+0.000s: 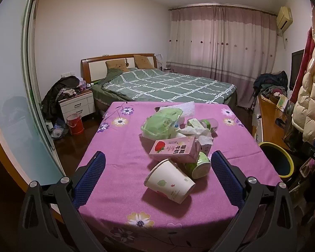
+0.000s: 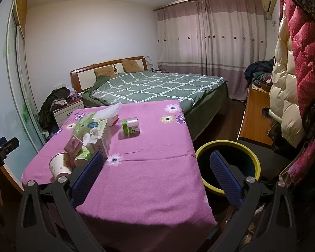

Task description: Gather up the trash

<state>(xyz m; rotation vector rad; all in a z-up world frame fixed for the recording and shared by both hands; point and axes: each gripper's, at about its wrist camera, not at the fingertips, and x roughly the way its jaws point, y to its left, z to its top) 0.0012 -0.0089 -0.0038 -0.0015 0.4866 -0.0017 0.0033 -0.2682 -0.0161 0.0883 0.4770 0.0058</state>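
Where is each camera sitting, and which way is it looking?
Left wrist: sits on the left gripper above the near table edge, facing the bed; it looks at the paper cup and pink carton; its own open jaws show.
Right wrist: sits on the right gripper further right, facing the same way; it looks across the pink tablecloth and the yellow-rimmed bin; its own open jaws show.
Shared: both see the trash pile, the bin, the bed and the curtains.
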